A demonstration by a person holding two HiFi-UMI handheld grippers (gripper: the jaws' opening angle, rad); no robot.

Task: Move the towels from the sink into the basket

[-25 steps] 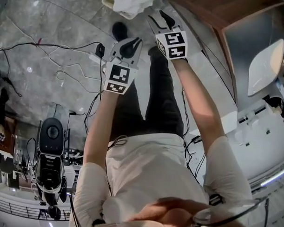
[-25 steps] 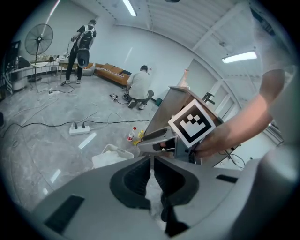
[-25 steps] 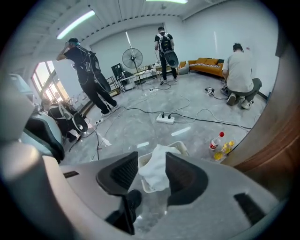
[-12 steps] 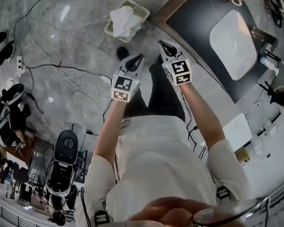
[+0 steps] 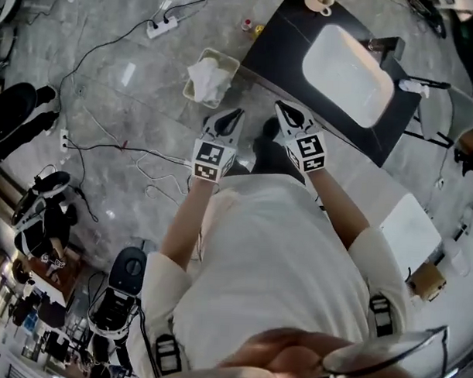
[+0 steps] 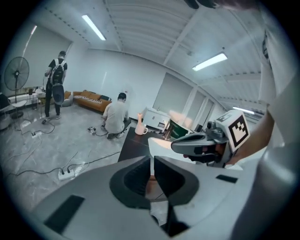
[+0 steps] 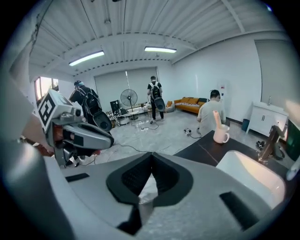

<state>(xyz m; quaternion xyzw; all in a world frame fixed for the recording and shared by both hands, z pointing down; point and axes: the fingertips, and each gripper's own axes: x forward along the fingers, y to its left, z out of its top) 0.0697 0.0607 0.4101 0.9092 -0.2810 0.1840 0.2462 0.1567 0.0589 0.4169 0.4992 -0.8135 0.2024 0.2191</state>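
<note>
Occlusion notes first. Gripper bodies fill the lower half of both gripper views, so the floor right below the jaws is mostly blocked. Towel (image 5: 206, 80) covers most of the basket (image 5: 228, 61) interior; little more than the rim shows. In the right gripper view a pale patch shows through the gap under the jaws; cannot tell what it is. Sink (image 5: 347, 72) is cut by the frame edge in that view, and in the left gripper view only a sliver of it shows past the jaws. In the head view the person's legs are partly behind the two grippers.

Towel: white, crumpled in a loose heap, lying in the basket. Basket: cream, rectangular, on the grey floor just beside the dark counter (image 5: 276, 46), apart from both grippers. Sink basin: white, rounded rectangle, set in the counter.

Left gripper (image 5: 237, 115): jaws drawn together to a thin slit, nothing between them. Right gripper (image 5: 283, 108): jaws have just been closing and now meet at the tips, nothing between them. The two are side by side, near the counter edge.

Print: black-and-white square markers on each gripper cube; no letters readable. Mug (image 5: 320, 1) at the counter end, too small to tell any marking.
</note>
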